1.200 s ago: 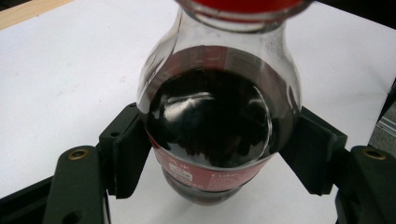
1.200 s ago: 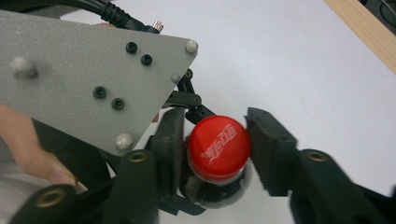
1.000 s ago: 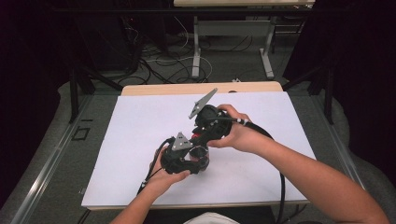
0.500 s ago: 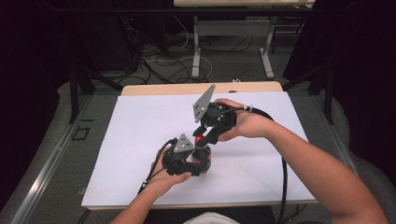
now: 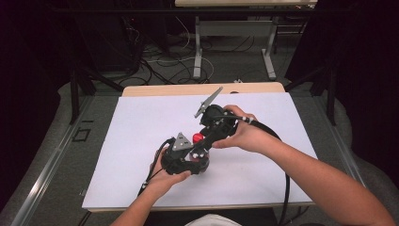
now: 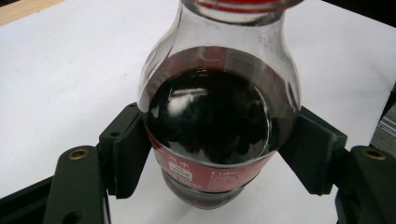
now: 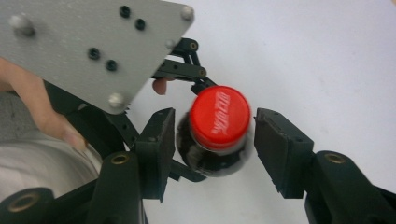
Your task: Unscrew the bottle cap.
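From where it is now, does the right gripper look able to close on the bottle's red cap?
Probably yes. The right gripper has its jaws open either side of the red cap, nothing between them, while the left gripper clamps the bottle steady.

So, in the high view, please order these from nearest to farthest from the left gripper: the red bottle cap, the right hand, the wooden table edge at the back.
1. Red bottle cap: just above the left gripper.
2. Right hand: to its right.
3. Wooden table edge: far side, beyond the white surface.
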{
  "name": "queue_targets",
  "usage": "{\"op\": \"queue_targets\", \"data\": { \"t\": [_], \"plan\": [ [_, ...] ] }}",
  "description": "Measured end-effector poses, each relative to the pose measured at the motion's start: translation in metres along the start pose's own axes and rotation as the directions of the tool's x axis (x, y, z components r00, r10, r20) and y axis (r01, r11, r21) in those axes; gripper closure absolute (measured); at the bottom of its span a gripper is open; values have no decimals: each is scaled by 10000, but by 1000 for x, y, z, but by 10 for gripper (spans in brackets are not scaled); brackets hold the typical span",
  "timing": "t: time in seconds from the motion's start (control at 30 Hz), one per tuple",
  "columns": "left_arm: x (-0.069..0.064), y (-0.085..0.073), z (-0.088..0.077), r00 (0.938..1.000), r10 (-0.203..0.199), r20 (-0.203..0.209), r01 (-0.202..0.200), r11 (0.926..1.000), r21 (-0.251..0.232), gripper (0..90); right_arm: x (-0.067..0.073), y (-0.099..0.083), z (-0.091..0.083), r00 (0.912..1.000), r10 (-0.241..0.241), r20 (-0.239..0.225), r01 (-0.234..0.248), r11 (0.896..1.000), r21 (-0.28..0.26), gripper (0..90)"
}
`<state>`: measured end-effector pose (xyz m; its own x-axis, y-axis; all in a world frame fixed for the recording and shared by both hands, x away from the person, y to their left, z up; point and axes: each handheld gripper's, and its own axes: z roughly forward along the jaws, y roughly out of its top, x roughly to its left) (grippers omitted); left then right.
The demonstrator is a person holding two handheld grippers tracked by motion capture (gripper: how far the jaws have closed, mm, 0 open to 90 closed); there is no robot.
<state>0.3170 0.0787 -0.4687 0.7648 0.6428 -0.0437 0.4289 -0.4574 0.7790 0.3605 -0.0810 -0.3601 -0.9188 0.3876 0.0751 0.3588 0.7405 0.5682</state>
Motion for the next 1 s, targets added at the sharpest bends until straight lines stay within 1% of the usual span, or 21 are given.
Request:
{"op": "queue_targets", "data": {
  "t": [0.03,0.13,0.2,0.27,0.3,0.33,0.37,0.4,0.47,0.5,0.57,0.6,0.63,0.67,0.73,0.77,0.83,0.87,0.9,0.93,1.0],
  "plan": [
    [-1,0,0,10000,-67,-47,67,10000,10,302,3,0,1,9998,110,146,-110,9999,13,494],
    [-2,0,1,9999,-101,-26,101,9999,-64,301,8,1,3,9979,-6,645,9,10000,-33,542],
    [-2,0,1,10000,-27,-70,26,9998,-192,301,9,3,5,9971,-114,755,122,9999,-99,545],
    [-2,0,1,10000,46,-17,-47,9999,-126,301,10,4,7,9970,-98,769,100,9999,-14,551],
    [-3,0,2,10000,-20,1,20,9998,-186,302,10,5,8,9974,-93,721,94,10000,-15,558],
    [-2,1,1,9998,178,-18,-178,9998,6,302,9,5,8,9973,-226,695,226,9997,12,575],
    [-3,1,1,9999,159,31,-159,9999,-13,301,8,6,8,9962,-409,764,405,9992,63,589],
    [-3,0,1,9998,181,47,-181,9998,-31,301,7,7,8,9973,-401,615,396,9992,102,600],
    [-4,0,2,9998,146,138,-146,9999,-20,302,3,8,8,9967,-750,304,741,9968,296,603],
    [-4,0,2,9998,185,124,-184,9998,-21,302,0,9,7,9961,-887,23,886,9954,376,604],
    [-4,0,3,9995,250,183,-250,9997,-15,302,-4,10,7,9913,-1290,-272,1303,9903,492,606],
    [-4,0,3,9995,256,206,-256,9997,-23,302,-8,11,7,9854,-1626,-501,1651,9849,514,607],
    [-4,0,3,9993,293,247,-291,9996,-46,302,-9,11,6,9834,-1654,-739,1693,9843,502,608],
    [-5,0,3,9990,302,333,-301,9995,-44,302,-11,11,6,9766,-1942,-923,1996,9784,543,608],
    [-5,0,2,9982,375,476,-377,9993,13,302,-15,11,6,9553,-2628,-1354,2704,9619,407,609],
    [-5,0,2,9981,440,424,-439,9990,-36,302,-16,11,6,9497,-2757,-1487,2844,9579,398,609],
    [-7,0,2,9972,561,494,-558,9984,-82,302,-17,11,5,9220,-3410,-1834,3522,9354,314,608],
    [-8,0,2,9969,557,558,-553,9984,-81,302,-19,11,4,9033,-3792,-2007,3912,9200,226,608],
    [-7,1,1,9957,645,663,-648,9979,26,302,-20,11,4,8900,-3994,-2198,4131,9105,182,608],
    [-9,0,2,9965,550,628,-542,9984,-142,302,-21,12,4,8758,-4232,-2322,4373,8993,100,608],
    [-10,1,2,9963,564,647,-560,9984,-78,302,-21,11,3,8603,-4459,-2472,4613,8872,51,608]
  ]
}}
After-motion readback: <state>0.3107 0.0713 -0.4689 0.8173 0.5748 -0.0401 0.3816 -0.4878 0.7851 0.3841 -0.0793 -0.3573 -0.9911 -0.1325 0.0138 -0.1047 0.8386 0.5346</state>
